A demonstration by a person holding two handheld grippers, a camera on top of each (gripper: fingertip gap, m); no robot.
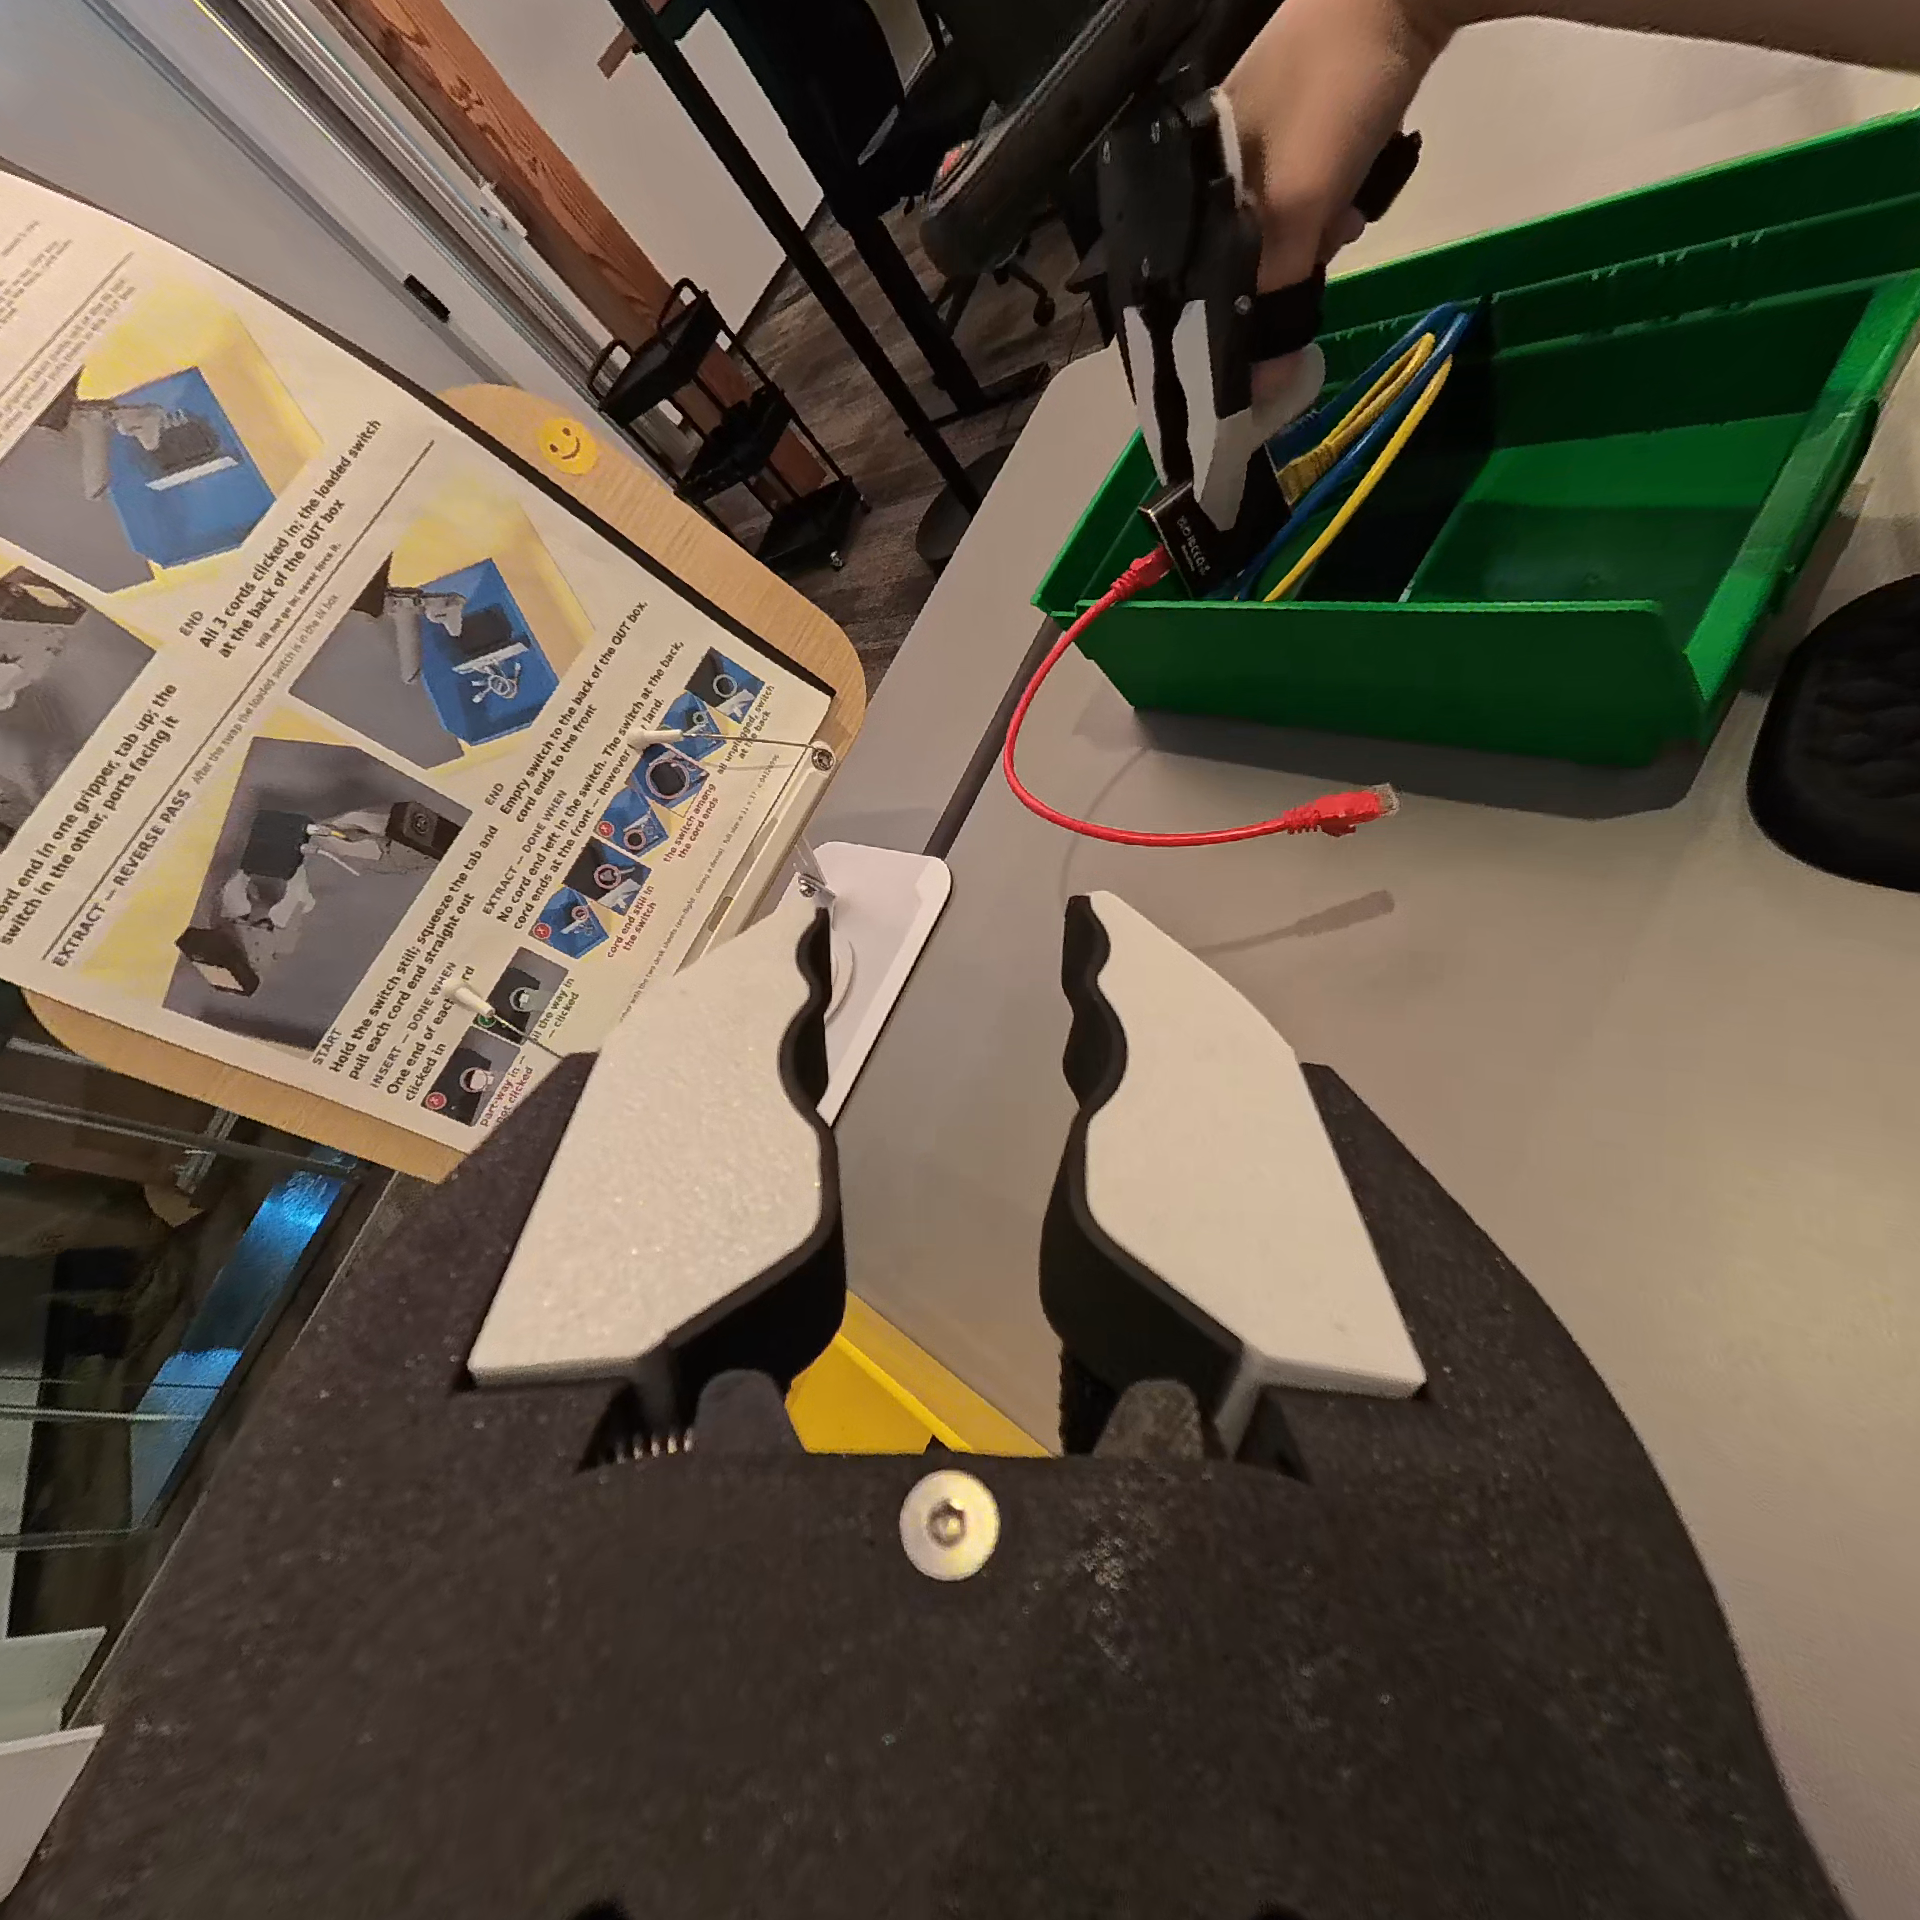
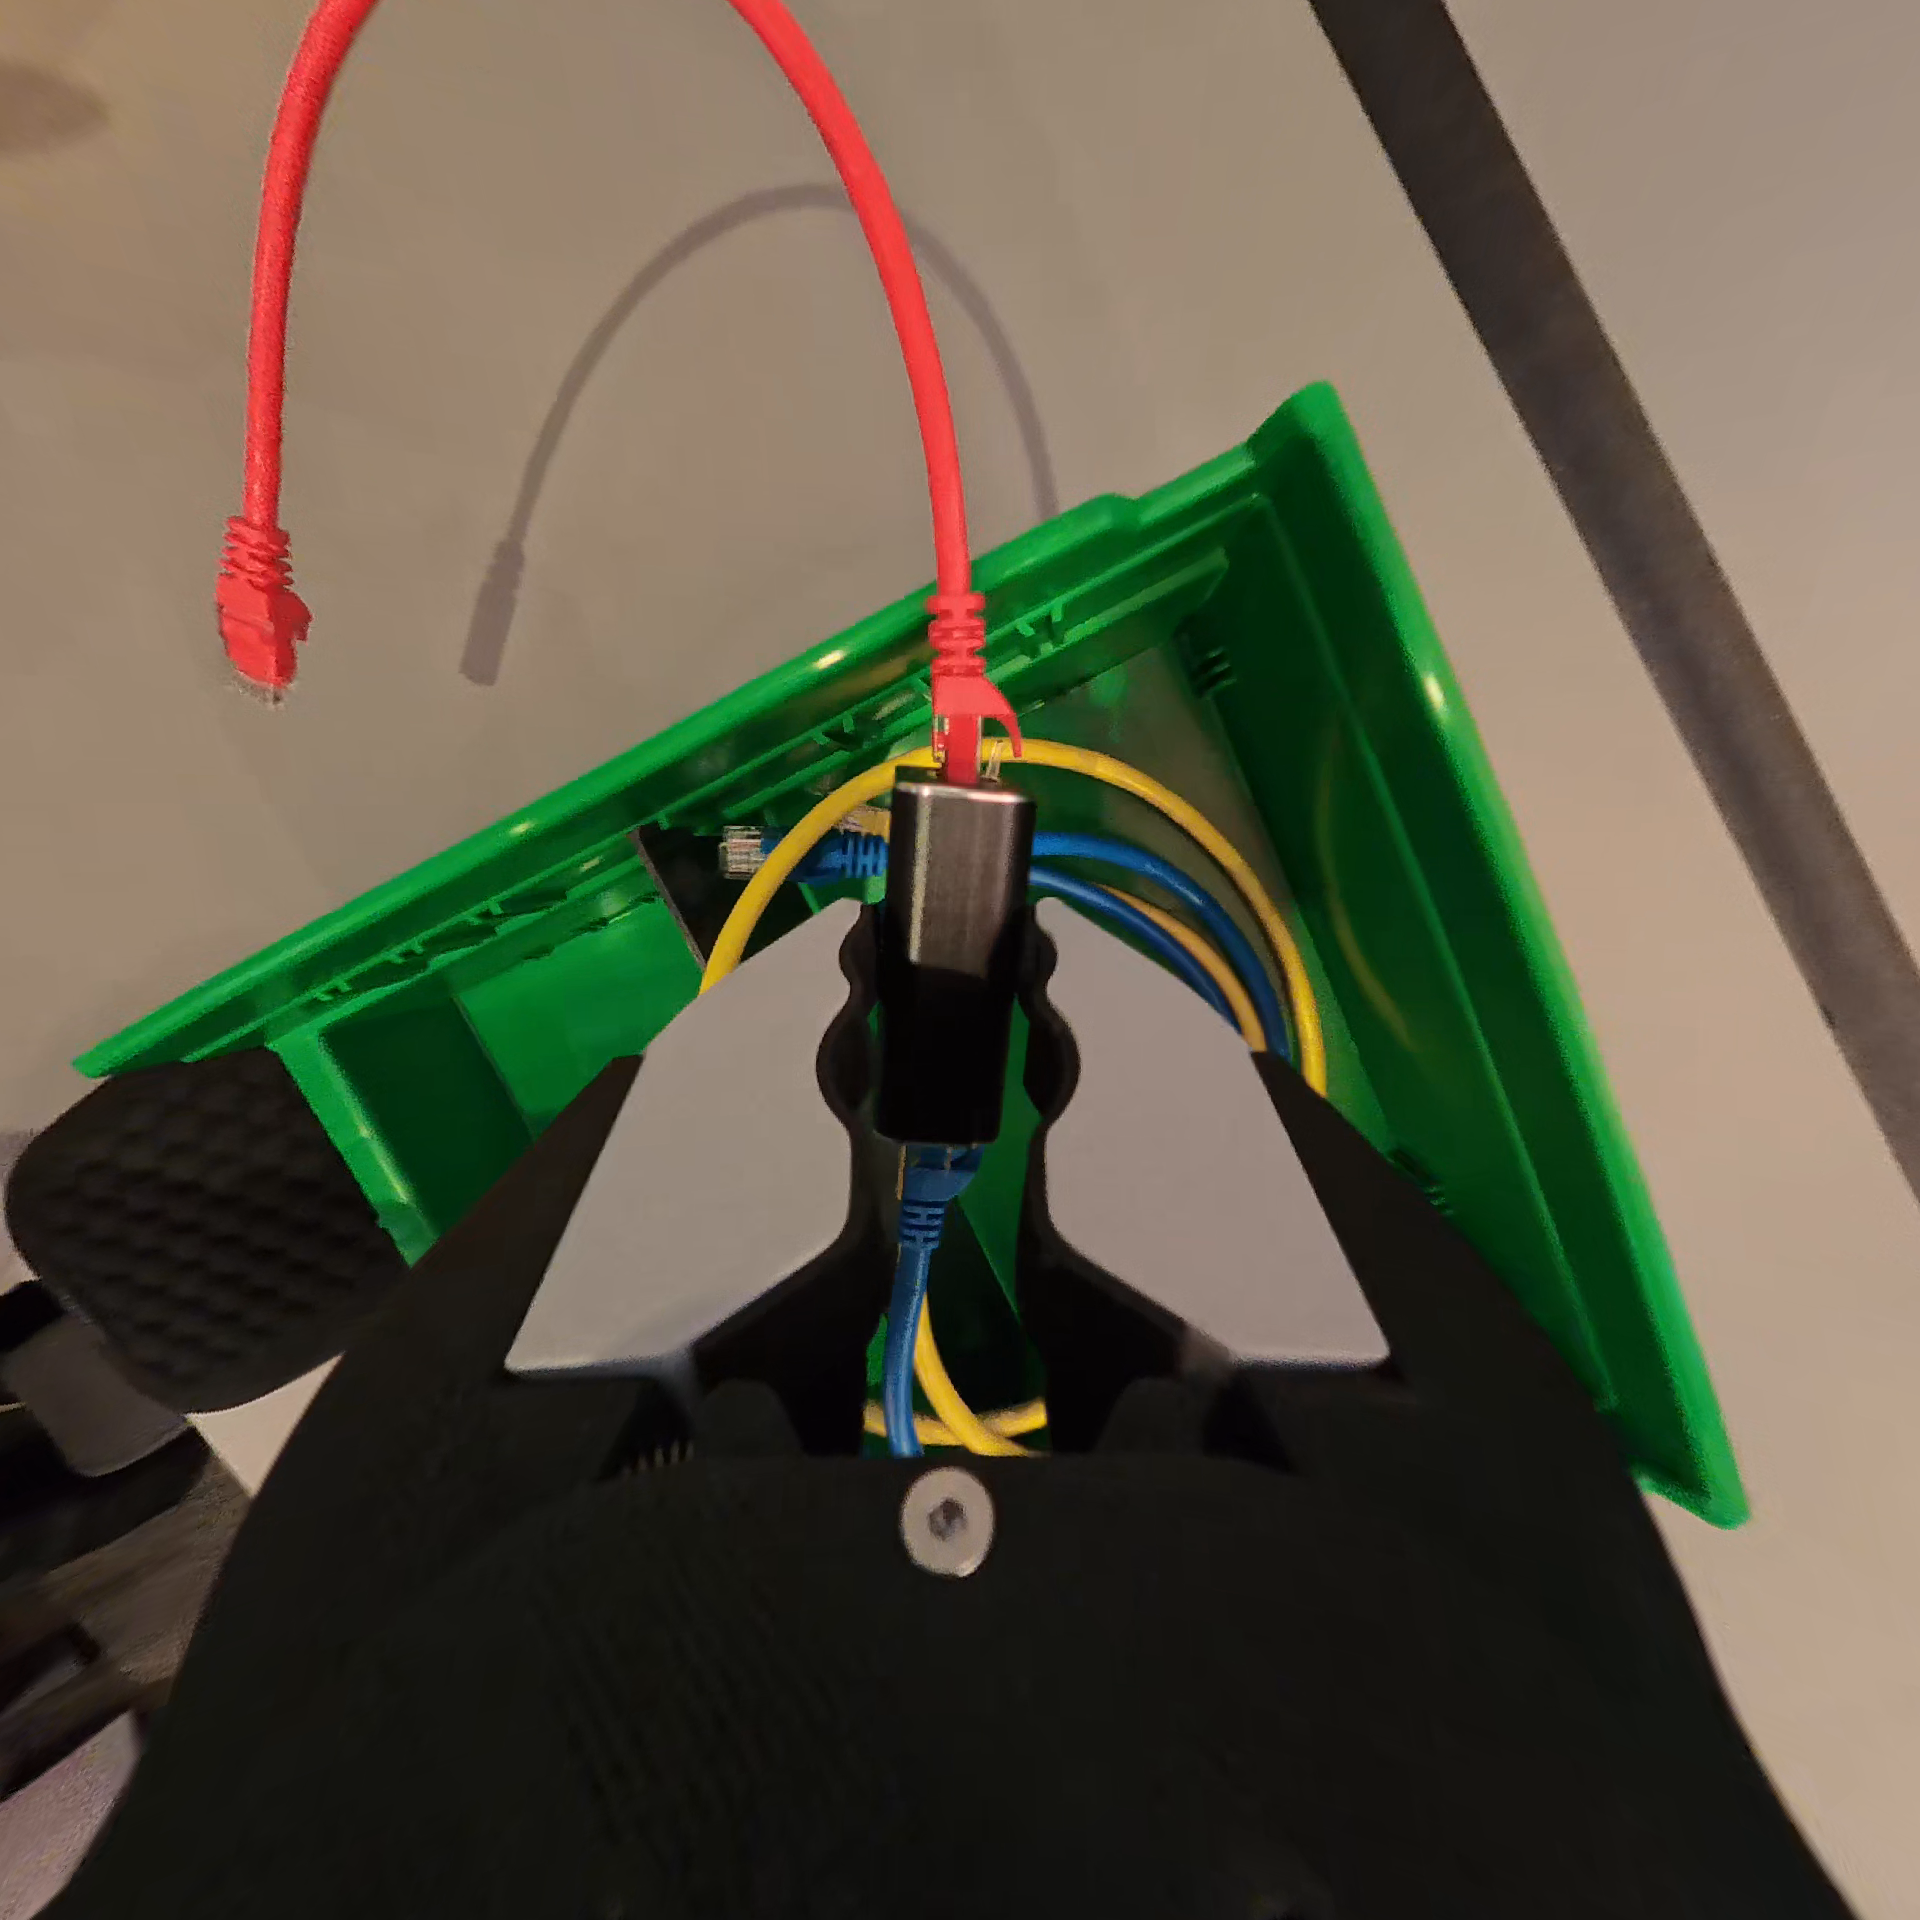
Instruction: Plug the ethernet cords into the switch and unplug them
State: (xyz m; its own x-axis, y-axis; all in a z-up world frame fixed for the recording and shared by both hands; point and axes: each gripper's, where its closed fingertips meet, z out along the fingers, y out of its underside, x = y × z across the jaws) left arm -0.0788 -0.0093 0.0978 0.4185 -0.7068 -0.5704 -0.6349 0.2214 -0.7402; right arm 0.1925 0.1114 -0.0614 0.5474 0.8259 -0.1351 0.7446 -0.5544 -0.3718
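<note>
My right gripper (image 2: 951, 977) is shut on the black switch (image 2: 951, 935) and holds it over the green bin (image 2: 1507, 935); it also shows in the left wrist view (image 1: 1205, 488) with the switch (image 1: 1195, 545). A red cord (image 2: 894, 312) is plugged into the switch's far end; its free plug (image 2: 260, 613) hangs loose. In the left wrist view the red cord (image 1: 1029, 748) loops over the table to its free plug (image 1: 1340, 810). Blue (image 2: 1143, 883) and yellow (image 2: 1195, 800) cords lie coiled in the bin. My left gripper (image 1: 945, 997) is open and empty above the table.
A wooden board with an instruction sheet (image 1: 364, 727) stands at the left on a white stand base (image 1: 894, 904). The green bin (image 1: 1558, 644) has several compartments. A black textured pad (image 1: 1849, 748) lies next to the bin. A dark seam (image 2: 1621, 499) crosses the table. My right fingertips sit around 35 centimeters from my left ones. From the right gripper's tips to the dark seam (image 2: 1621, 499) is close to 20 centimeters.
</note>
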